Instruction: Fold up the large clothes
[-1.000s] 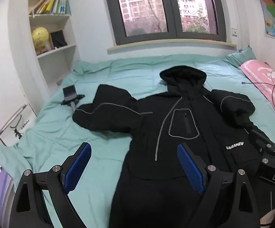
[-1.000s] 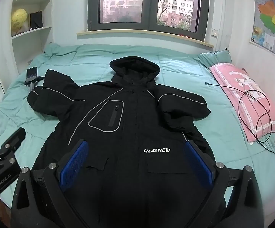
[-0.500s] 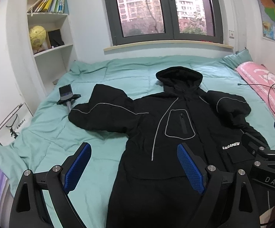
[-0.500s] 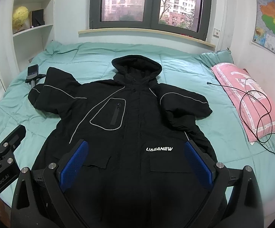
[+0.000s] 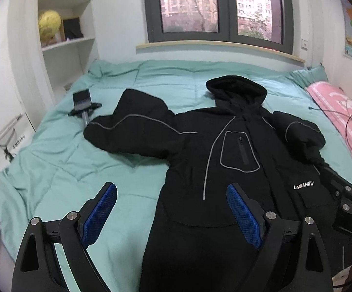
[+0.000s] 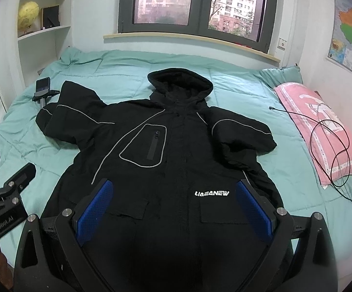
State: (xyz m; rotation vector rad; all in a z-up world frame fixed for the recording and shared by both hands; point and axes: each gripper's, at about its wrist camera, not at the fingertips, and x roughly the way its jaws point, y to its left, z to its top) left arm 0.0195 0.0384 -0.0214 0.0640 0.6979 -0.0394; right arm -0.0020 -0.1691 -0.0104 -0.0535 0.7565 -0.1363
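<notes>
A large black hooded jacket (image 5: 224, 160) lies face up on the teal bedspread (image 5: 78, 160), hood toward the window. Its left sleeve (image 5: 137, 131) stretches out to the left; the right sleeve (image 6: 244, 136) is bunched against the body. It also shows in the right wrist view (image 6: 171, 170). My left gripper (image 5: 172, 214) is open and empty, held above the jacket's lower left edge. My right gripper (image 6: 173, 209) is open and empty above the jacket's lower front. Each gripper shows at the edge of the other's view.
A phone on a small stand (image 5: 82, 103) lies by the left sleeve. A pink pillow (image 6: 322, 129) with a black cable (image 6: 331, 141) lies at the right. Shelves (image 5: 66, 43) stand at the left; a window (image 5: 215, 7) is behind the bed.
Both grippers have pulled back a little and risen, so the jacket sits slightly lower and farther off in view. The jacket has not moved. Both grippers stay open.
</notes>
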